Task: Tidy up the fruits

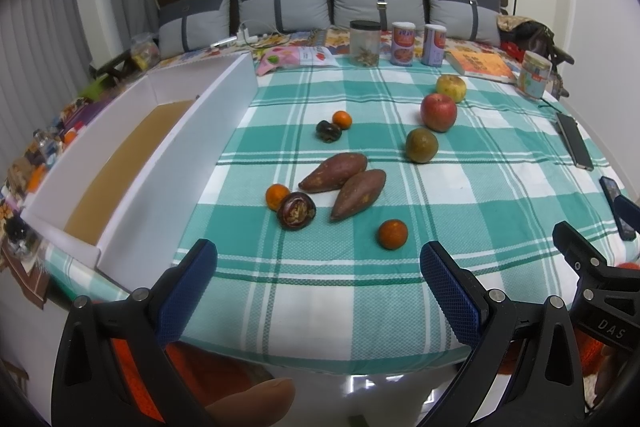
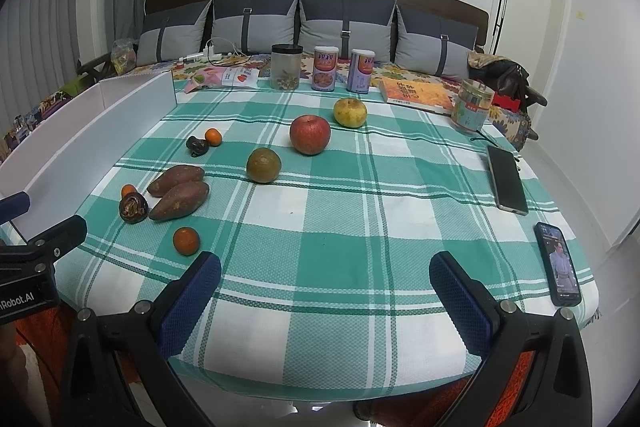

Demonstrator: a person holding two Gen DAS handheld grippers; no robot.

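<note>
Fruits lie scattered on a green checked cloth. Two sweet potatoes (image 1: 343,183) (image 2: 179,191) rest mid-table beside a dark passion fruit (image 1: 297,210) (image 2: 133,207) and a small orange (image 1: 277,195) (image 2: 128,190). Another small orange (image 1: 393,234) (image 2: 186,240) sits nearest me. Farther back are a green-brown citrus (image 1: 421,145) (image 2: 263,165), a red apple (image 1: 438,112) (image 2: 310,134), a yellow apple (image 1: 451,88) (image 2: 350,112), plus a dark fruit (image 1: 329,131) (image 2: 197,145) with a tiny orange (image 1: 342,119) (image 2: 213,137). My left gripper (image 1: 318,261) and right gripper (image 2: 325,275) hover open over the near table edge, holding nothing.
A long white box (image 1: 176,147) (image 2: 100,131) with a cardboard floor lines the left side. Jars and cans (image 1: 403,43) (image 2: 325,68), a book (image 2: 418,92) and a snack packet (image 1: 296,57) stand at the back. Two phones (image 2: 507,179) (image 2: 559,263) lie on the right. Cushions sit behind.
</note>
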